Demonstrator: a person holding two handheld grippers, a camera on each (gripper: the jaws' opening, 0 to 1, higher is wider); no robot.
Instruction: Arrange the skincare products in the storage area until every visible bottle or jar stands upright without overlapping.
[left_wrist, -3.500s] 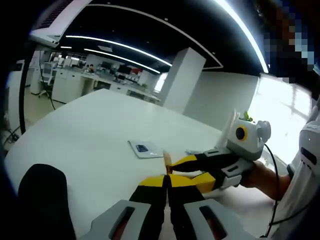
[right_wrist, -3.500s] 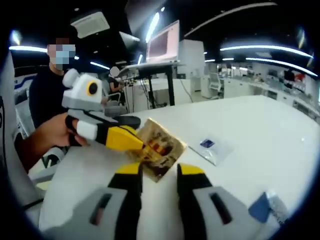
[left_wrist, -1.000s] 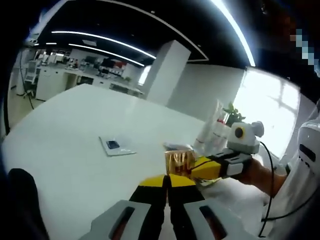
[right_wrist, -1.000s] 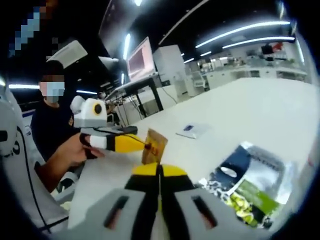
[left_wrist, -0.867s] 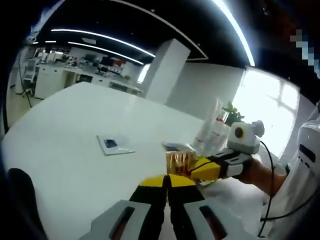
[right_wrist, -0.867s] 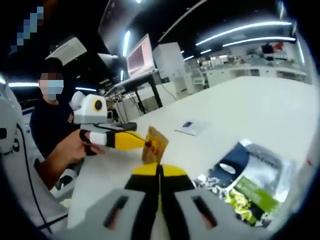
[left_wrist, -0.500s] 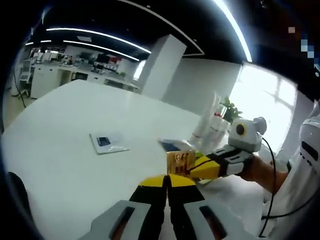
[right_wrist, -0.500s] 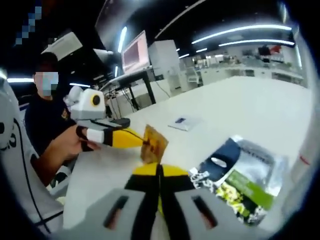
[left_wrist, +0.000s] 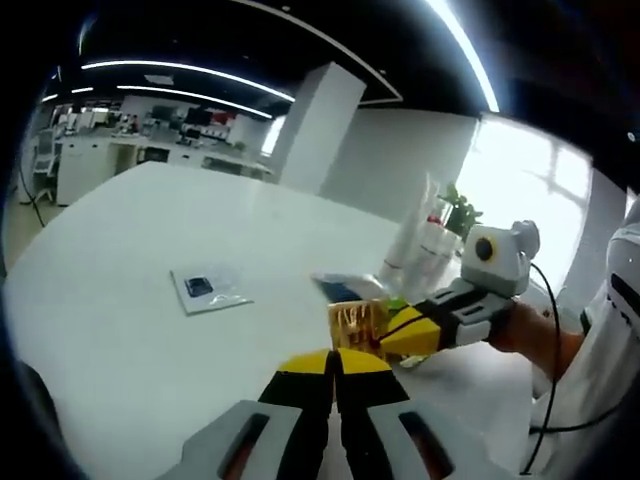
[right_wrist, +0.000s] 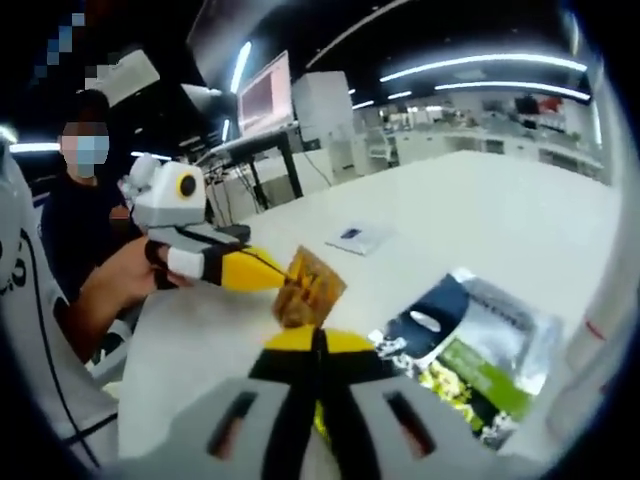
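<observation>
Left claw (left_wrist: 335, 358): yellow-tipped jaws pressed together, nothing between them, raised over the white bench (left_wrist: 130, 330). In the right gripper view this same claw (right_wrist: 282, 281) enters from the left, held in a person's hand (right_wrist: 125, 275), its tip touching the edge of the gold sachet (right_wrist: 309, 289).

Right claw (right_wrist: 318, 340): jaws closed flat against each other, nothing seen gripped between them. In the left gripper view it (left_wrist: 385, 340) comes in from the right, its tip at the gold sachet (left_wrist: 357, 323); cannot tell whether that tip actually pinches the sachet edge.

Gold sachet: tilted on edge, lifted off the bench, between the two claw tips and just beyond each view's own jaws.

Blue-and-green foil pouch (right_wrist: 470, 355): lying flat on the bench, just right of the right claw. A small clear packet with a dark label (left_wrist: 207, 291) lies flat, well apart from the sachet. White tubes (left_wrist: 425, 240) stand upright behind the right claw.

Room: open office, ceiling light strips, a white pillar (left_wrist: 310, 130), a monitor on a stand (right_wrist: 265, 100).
</observation>
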